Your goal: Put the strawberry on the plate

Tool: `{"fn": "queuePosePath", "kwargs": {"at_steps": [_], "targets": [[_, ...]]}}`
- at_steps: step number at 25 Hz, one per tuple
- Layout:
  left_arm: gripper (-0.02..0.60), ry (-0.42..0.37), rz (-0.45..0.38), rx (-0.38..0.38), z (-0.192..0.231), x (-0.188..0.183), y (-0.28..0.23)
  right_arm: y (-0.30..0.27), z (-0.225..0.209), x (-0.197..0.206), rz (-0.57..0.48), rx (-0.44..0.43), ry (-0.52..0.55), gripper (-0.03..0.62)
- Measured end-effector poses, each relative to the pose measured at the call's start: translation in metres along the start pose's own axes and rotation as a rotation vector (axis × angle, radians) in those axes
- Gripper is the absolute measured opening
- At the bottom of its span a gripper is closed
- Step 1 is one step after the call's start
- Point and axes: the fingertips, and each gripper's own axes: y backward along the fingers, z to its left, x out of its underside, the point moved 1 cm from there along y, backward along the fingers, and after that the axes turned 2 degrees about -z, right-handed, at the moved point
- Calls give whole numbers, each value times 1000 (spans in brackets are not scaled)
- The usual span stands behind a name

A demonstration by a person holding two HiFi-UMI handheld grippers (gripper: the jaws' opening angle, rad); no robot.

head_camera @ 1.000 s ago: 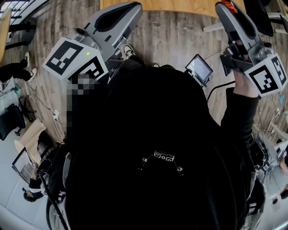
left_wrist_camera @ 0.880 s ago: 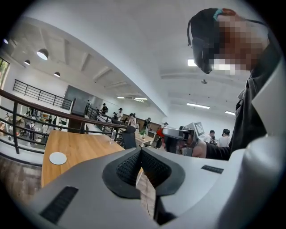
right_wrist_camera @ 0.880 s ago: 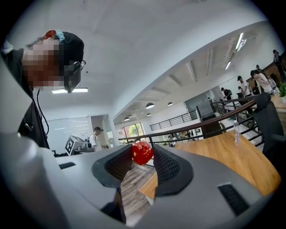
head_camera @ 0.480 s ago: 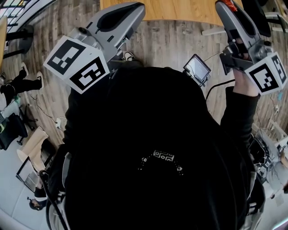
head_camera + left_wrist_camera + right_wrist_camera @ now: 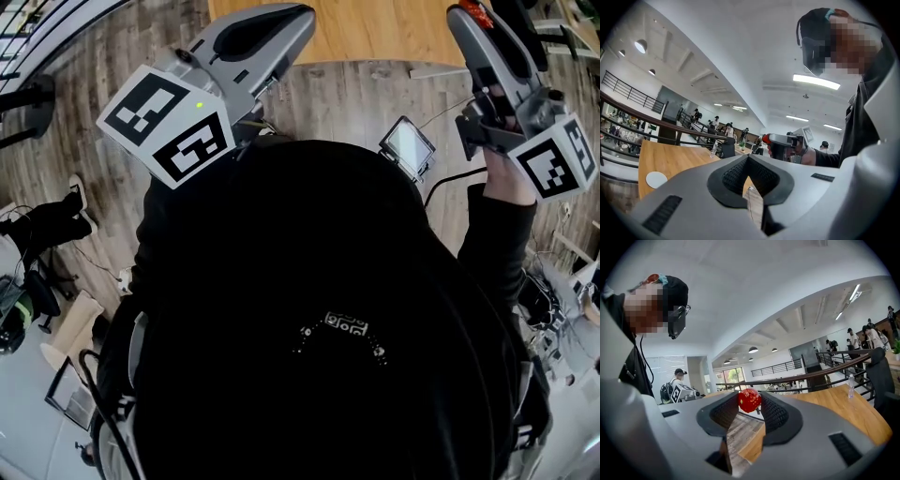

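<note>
My right gripper (image 5: 466,11) is held up at the top right of the head view, shut on a red strawberry (image 5: 478,11). In the right gripper view the strawberry (image 5: 749,400) sits pinched between the two black pads at the tips of the right gripper (image 5: 750,398). My left gripper (image 5: 286,17) is at the top left, its tips meeting with nothing between them; the left gripper view shows the same, the left gripper (image 5: 747,158) shut. A small white plate (image 5: 656,179) lies on the wooden table (image 5: 675,161), ahead and to the left. The right gripper with its strawberry (image 5: 765,138) shows there too.
The wooden table's near edge (image 5: 375,37) runs across the top of the head view, above grey plank floor (image 5: 347,94). A small screen (image 5: 409,147) hangs at my chest. A water bottle (image 5: 850,386) and a dark chair (image 5: 881,376) stand at the table's far side. A railing (image 5: 628,112) and people are behind.
Both grippers have travelled forward with the person; the table edge has come nearer and fills more of the head view's top. The strawberry stays held in the right gripper.
</note>
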Motion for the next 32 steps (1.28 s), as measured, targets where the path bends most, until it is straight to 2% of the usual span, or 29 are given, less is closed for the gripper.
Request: {"fn": "queuePosePath", "kwargs": {"at_steps": [4,9,14,19,22,25,28,32], "targets": [[-2,6,-2,17,42,-7,6,-45,-1,1,-2,14,3,156],[-2,6,-5,-8,114,-14,5,-111,-30,5,-27,18,-12,156],[-2,20,-8,-21,137,-12,27,-144,-13,17,-23,-27,-20,156],[-2,21,-15,-31,133,-4,53,-157,4,26,-12,-77,-40,156],[-2,34,0,-7,133,-3,61,-168,11,18,2,-111,-20,156],[-2,35,-15,0,85,1,86,-134,50,9,0,-127,-9,156],[-2,53,-22,14,31,20,129,-90,105,21,9,-112,-16,156],[-2,76,-26,-25,30,28,146,-95,117,35,39,-139,-36,156]]}}
